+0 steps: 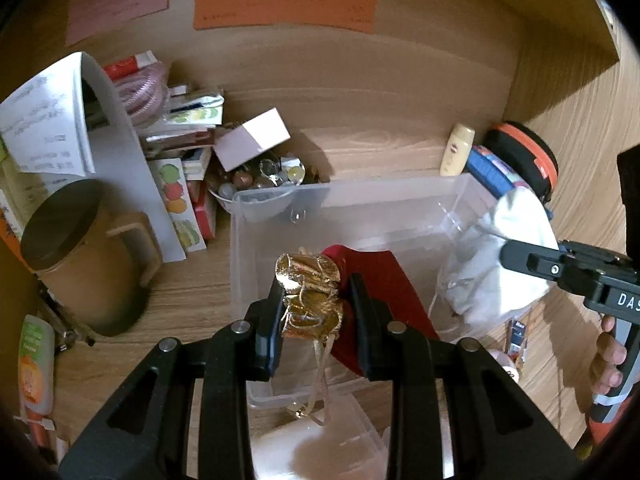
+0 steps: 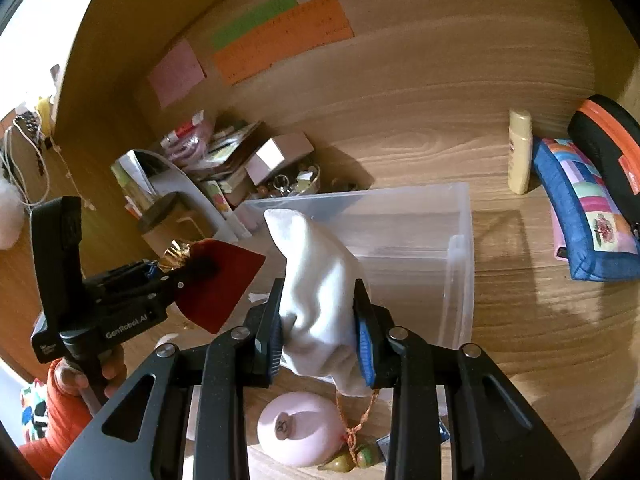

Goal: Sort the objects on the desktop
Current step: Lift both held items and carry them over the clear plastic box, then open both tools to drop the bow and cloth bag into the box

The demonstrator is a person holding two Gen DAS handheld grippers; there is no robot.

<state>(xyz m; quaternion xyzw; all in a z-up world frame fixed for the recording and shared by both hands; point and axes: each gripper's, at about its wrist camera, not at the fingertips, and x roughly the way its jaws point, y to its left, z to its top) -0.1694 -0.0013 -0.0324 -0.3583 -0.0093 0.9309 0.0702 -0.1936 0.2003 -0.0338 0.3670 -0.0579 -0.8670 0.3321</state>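
My left gripper is shut on the gold-topped neck of a red pouch and holds it over a clear plastic bin; gold cords hang down from it. In the right wrist view the left gripper holds the red pouch left of the bin. My right gripper is shut on a white cloth bag above the bin's near edge. In the left wrist view the right gripper holds the white bag at the bin's right side.
A tan mug, papers, boxes and a bowl of beads crowd the left back. A cream bottle, a patchwork pouch and a black-orange case lie right. A pink round object sits near.
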